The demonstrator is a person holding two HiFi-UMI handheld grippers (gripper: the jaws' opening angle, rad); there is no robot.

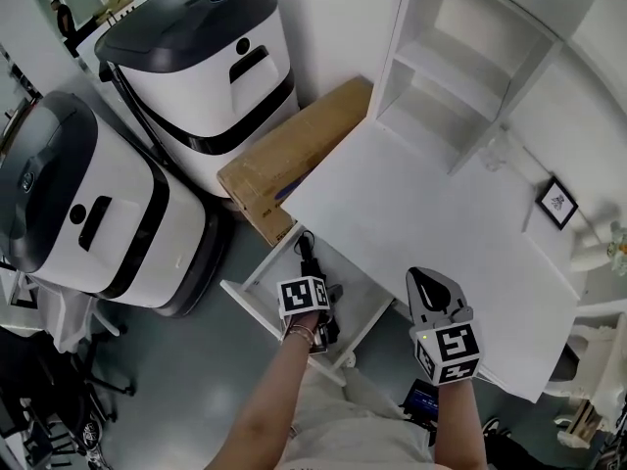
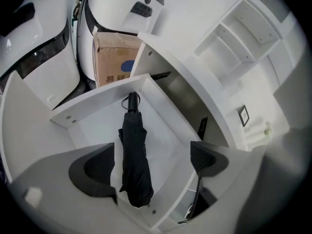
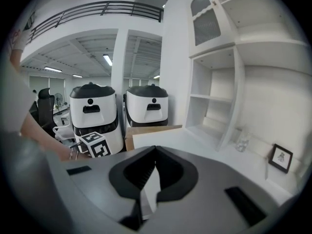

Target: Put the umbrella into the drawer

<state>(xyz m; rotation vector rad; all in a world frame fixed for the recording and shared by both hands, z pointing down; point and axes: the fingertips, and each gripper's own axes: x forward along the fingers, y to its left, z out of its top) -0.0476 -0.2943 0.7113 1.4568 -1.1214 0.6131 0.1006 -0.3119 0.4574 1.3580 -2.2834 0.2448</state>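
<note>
Lying folded in the open drawer (image 2: 163, 130): black umbrella (image 2: 132, 155), flat on the bottom. Left gripper (image 2: 156, 160) above it, jaws spread wide, touching nothing. Right gripper (image 3: 155, 150) over the white surface (image 1: 421, 223), jaws closed together, empty.

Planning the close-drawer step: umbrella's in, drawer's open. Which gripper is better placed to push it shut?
Left, likely. The left gripper hangs right over the open drawer, jaws wide and empty above the umbrella. The right gripper, jaws shut, points across the desk top.
</note>
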